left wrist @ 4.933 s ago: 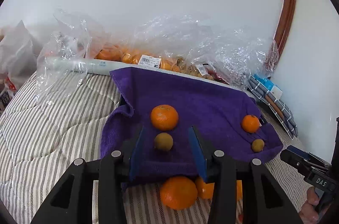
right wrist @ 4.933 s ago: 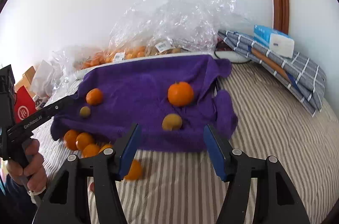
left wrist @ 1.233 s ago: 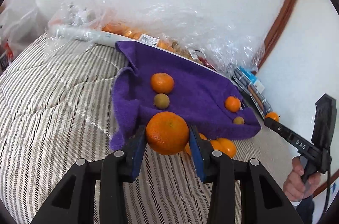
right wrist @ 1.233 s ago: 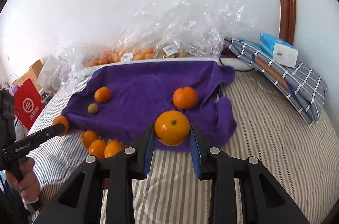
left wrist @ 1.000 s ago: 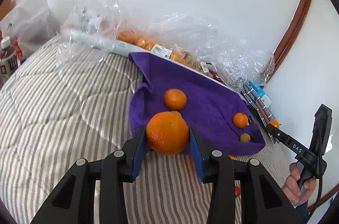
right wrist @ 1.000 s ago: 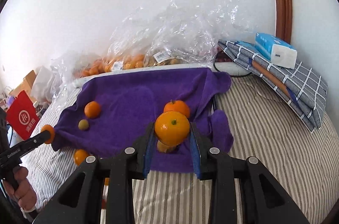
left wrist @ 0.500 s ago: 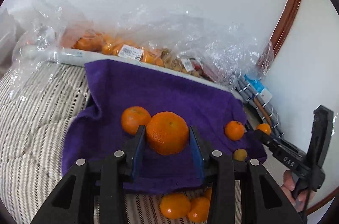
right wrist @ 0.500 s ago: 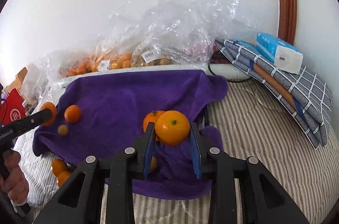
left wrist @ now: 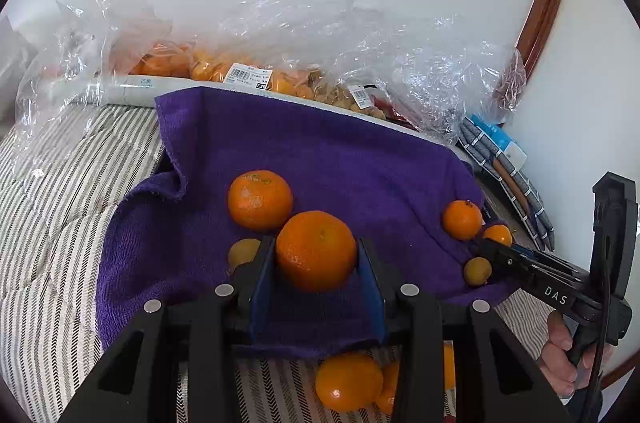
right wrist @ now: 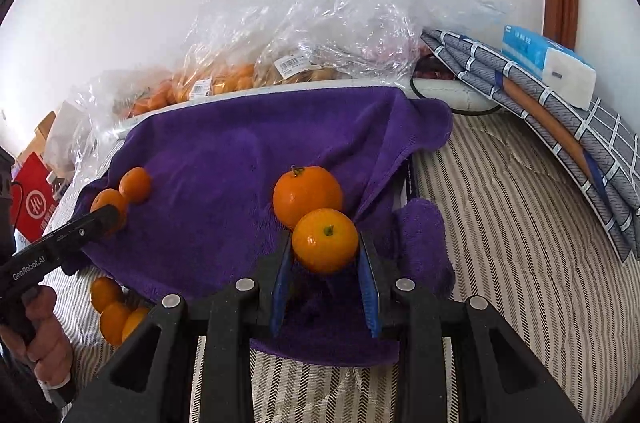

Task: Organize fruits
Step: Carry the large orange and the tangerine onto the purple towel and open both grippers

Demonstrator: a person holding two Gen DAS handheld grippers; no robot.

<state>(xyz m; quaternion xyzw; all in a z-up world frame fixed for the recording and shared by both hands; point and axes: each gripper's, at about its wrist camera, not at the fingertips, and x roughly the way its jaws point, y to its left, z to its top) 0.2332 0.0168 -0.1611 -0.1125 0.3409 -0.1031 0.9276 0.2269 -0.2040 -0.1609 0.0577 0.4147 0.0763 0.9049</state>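
My left gripper [left wrist: 316, 263] is shut on an orange [left wrist: 316, 250] and holds it over the purple towel [left wrist: 320, 151], just in front of another orange [left wrist: 260, 199] and a small brownish fruit [left wrist: 242, 251]. My right gripper [right wrist: 325, 255] is shut on a second orange [right wrist: 325, 239], held over the towel [right wrist: 240, 151] next to an orange [right wrist: 307, 194] lying there. Each gripper shows in the other's view, the right gripper [left wrist: 496, 243] and the left gripper [right wrist: 108, 211]. A further orange [left wrist: 462, 219] and a small brownish fruit [left wrist: 477, 271] lie at the towel's right end.
Several loose oranges [left wrist: 348, 381] lie on the striped bedding [right wrist: 520, 263] in front of the towel. Plastic bags of fruit [left wrist: 256, 75] line the wall behind. Folded checked cloth [right wrist: 568, 127] with a tissue pack [right wrist: 548, 63] lies at the right. A red bag [right wrist: 30, 203] stands at the left.
Both grippers, each holding its orange, have moved forward and down over the towel, closer to the oranges lying there.
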